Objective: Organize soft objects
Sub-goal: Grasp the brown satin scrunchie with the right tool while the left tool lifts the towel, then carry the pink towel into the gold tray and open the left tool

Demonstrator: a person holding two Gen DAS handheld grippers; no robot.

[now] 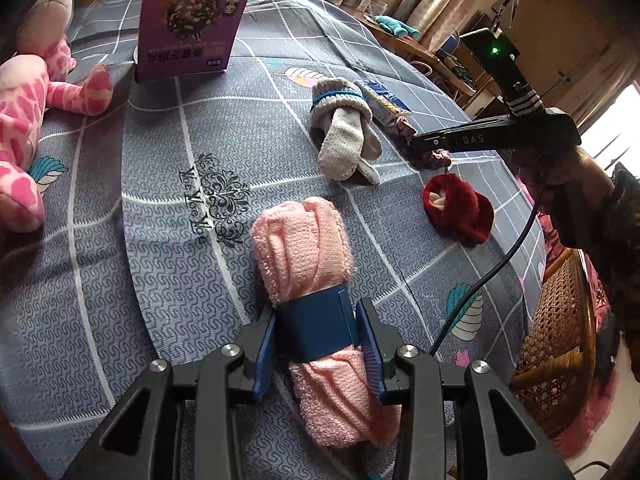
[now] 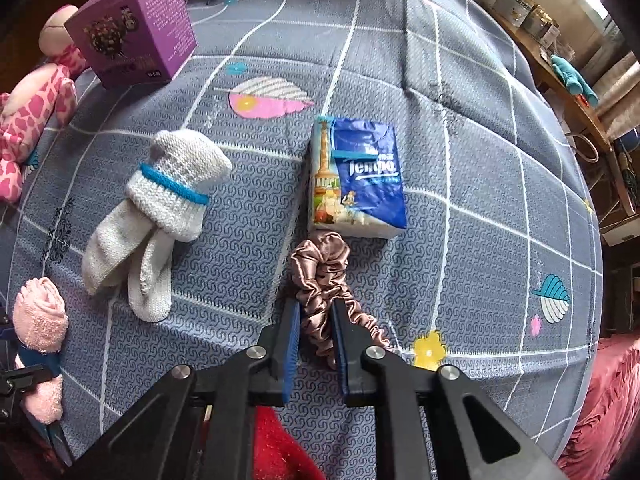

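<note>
My left gripper (image 1: 316,330) is shut on a rolled pink towel (image 1: 308,252) that lies on the grey patterned bedspread (image 1: 168,240); the towel also shows at the left edge of the right wrist view (image 2: 40,320). My right gripper (image 2: 316,316) is shut on a brown satin scrunchie (image 2: 324,268), just in front of a blue Tempo tissue pack (image 2: 360,176). White knitted gloves (image 2: 160,216) lie to its left, seen also in the left wrist view (image 1: 344,128). A dark red soft item (image 1: 456,208) lies below the right gripper (image 1: 412,140).
A purple box (image 1: 188,24) stands at the back of the bed. A pink spotted plush toy (image 1: 28,120) lies at the left. A wicker chair (image 1: 560,344) stands beside the bed's right edge. A shelf with clutter (image 2: 572,72) runs along the far right.
</note>
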